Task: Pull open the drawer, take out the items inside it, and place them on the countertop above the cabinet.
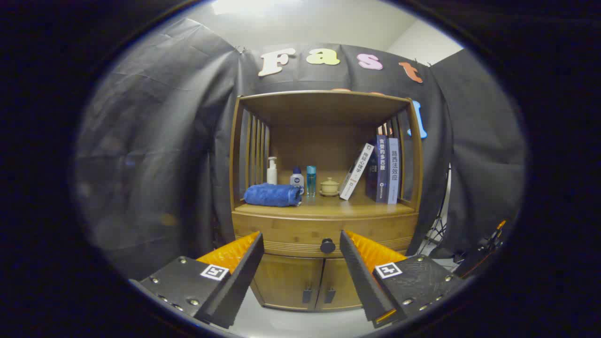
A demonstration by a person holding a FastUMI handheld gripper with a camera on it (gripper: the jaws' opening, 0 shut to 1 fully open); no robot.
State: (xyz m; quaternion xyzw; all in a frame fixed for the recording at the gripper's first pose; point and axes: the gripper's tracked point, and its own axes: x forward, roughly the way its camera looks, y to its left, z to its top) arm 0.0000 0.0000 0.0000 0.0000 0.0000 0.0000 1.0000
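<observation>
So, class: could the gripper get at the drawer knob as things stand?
Probably yes. The gripper is open, and the drawer knob sits beyond its fingers with nothing between; the drawer looks closed.

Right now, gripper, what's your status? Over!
Gripper fingers open, holding nothing. Wooden cabinet's drawer shut, its round black knob just ahead between the fingers. Folded blue towel and small bottles sit on the countertop above.

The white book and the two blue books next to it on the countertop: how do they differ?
The white book leans tilted against its neighbours; the blue books stand upright by the cabinet's right slats. The white one sits nearer the small lidded pot. All rest on the countertop, beyond the open tool.
</observation>
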